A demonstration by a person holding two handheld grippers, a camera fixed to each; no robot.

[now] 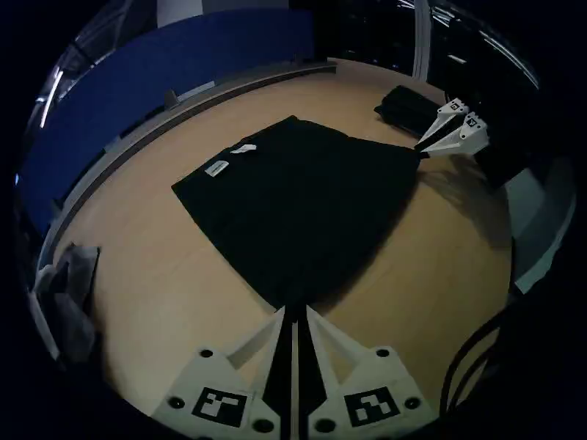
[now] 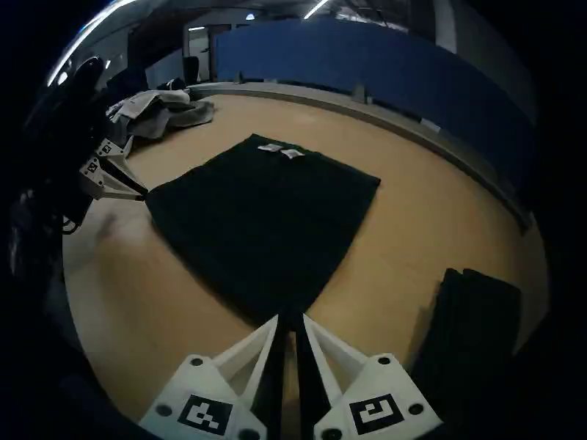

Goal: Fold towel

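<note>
A stack of folded dark cloth [image 2: 473, 330] and a crumpled grey cloth heap [image 2: 165, 110] lie on the light wooden table [image 2: 440, 220], apart from the flat black towel [image 2: 264, 213]. The left gripper [image 1: 293, 312] and right gripper [image 2: 290, 319], held low, each pinch a towel corner. Its white tags [image 2: 282, 150] are too small to read.

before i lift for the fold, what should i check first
1. Left gripper shut on its towel corner: ok.
2. Right gripper shut on its corner: ok.
3. Towel lying flat on the table: ok.
4. Folded dark stack apart from the towel: ok.
5. Grey cloth pile apart from the towel: ok.
6. How much fabric each pinch holds: cannot tell.
</note>
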